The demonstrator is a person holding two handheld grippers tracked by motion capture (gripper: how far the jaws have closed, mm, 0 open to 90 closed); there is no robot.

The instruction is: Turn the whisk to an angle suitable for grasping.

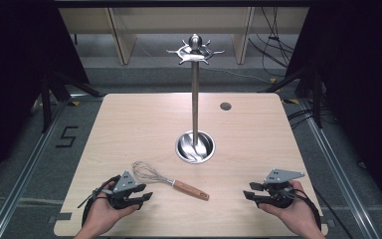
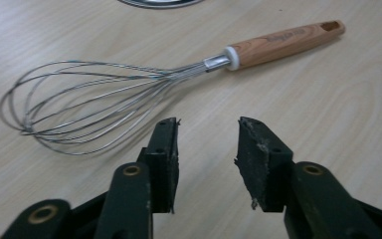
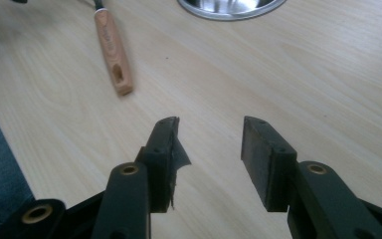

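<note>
The left gripper [image 1: 138, 195] rests low over the near left part of the table [image 1: 129, 124], held in the person's left hand [image 1: 102, 214]. In the left gripper view its jaws stand apart with bare wood between them; nothing is held. The pad on the right-hand jaw is frayed at its edge.

The right gripper [image 1: 251, 191] sits at the near right of the table in the right hand [image 1: 293, 209], jaws pointing toward the table's middle. In the right gripper view its jaws are likewise spread and empty, with a torn flap of pad on the left-hand jaw.

The whisk [image 1: 166, 180] lies flat on the table between the two grippers, nearer the left one. Its wire head [image 2: 87, 102] lies just ahead of the left jaws, apart from them. Its wooden handle [image 2: 283, 42] points away toward the right gripper; the handle end, with a hanging slot, lies ahead and to the left in the right gripper view [image 3: 113, 47].

Beyond the whisk, at mid-table, stands a metal rack [image 1: 195, 99]: a round dished base [image 1: 195, 147], an upright pole, and a ring of hooks [image 1: 195, 51] at the top. A dark round spot [image 1: 225, 106] marks the far right of the table.
</note>
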